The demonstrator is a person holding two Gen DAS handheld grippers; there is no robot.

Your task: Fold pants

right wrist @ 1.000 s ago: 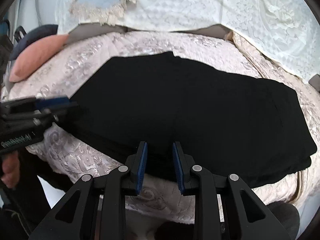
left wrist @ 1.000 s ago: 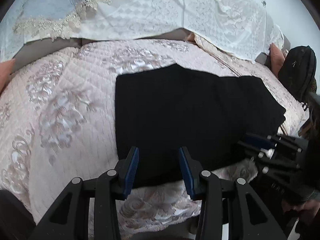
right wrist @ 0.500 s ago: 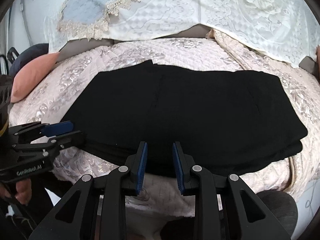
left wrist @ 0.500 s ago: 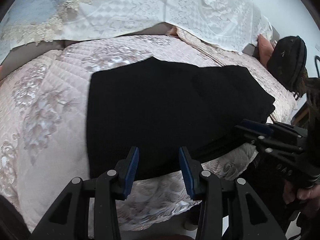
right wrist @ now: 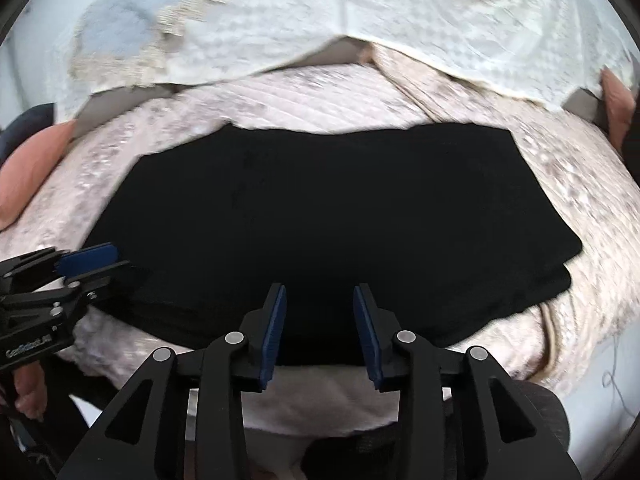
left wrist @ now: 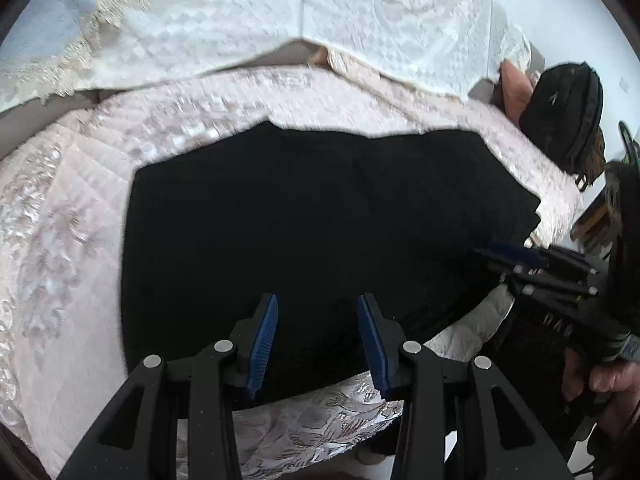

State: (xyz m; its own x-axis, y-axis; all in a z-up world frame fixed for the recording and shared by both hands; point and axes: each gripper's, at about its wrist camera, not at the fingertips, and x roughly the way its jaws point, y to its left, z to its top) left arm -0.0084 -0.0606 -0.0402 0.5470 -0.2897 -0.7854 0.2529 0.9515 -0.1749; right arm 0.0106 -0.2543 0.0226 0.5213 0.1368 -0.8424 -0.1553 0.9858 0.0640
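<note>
The black pants (right wrist: 320, 216) lie flat on the pink quilted cover (right wrist: 304, 96) of the bed, near its front edge. They are folded into one long dark strip, and the long way of the strip runs from side to side along that edge. At the right end, seen from the right wrist, two layers show, with the lower one sticking out a little.

The right gripper (right wrist: 319, 322) hangs above the front edge of the pants. Its blue pads (right wrist: 274, 330) stand partly apart and have just been opening. Only the cloth far below shows in the gap, and the pads do not press on it, so it holds nothing.

The left gripper (left wrist: 317, 342) hangs above the front edge too, near the left end. Its blue pads stand wider apart, about half open. It also holds nothing.

Each gripper shows at the side of the other one's view, with a hand (left wrist: 608, 376) around its handle.

Behind the quilt lies a white lace cover (left wrist: 360, 16). A pink pillow (right wrist: 28, 172) sits at the left end of the bed and a black bag (left wrist: 564, 116) at the right.
</note>
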